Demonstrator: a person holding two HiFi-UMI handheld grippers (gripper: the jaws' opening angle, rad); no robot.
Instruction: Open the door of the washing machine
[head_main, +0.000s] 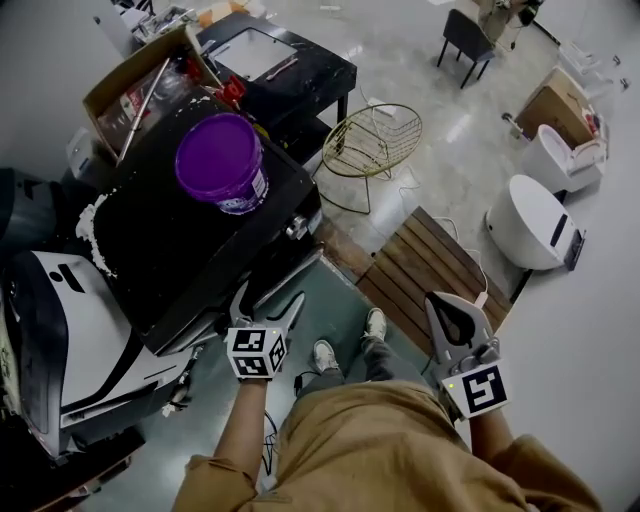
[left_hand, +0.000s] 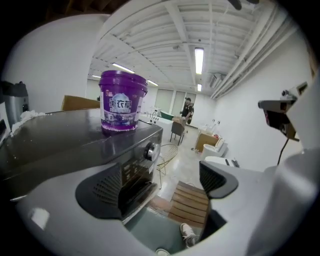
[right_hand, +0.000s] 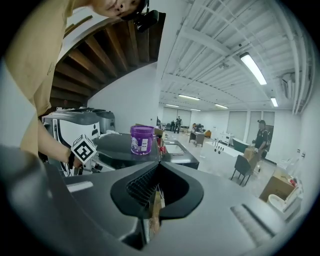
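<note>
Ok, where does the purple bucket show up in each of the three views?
Head view: the purple bucket sits upper left of centre, seen from above.
Left gripper view: the bucket is upper left of centre, seen from the side.
Right gripper view: the bucket is small, just left of centre.
Shared landmark: the dark top of the washing machine it stands on, visible in all three.

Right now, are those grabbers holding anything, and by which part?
Nothing is held. The left gripper is open in front of the washing machine; the right gripper is shut on nothing.

Purple tub (head_main: 222, 160) (lid on); wire chair (head_main: 375, 142) near slatted wooden mat (head_main: 430, 268).
</note>
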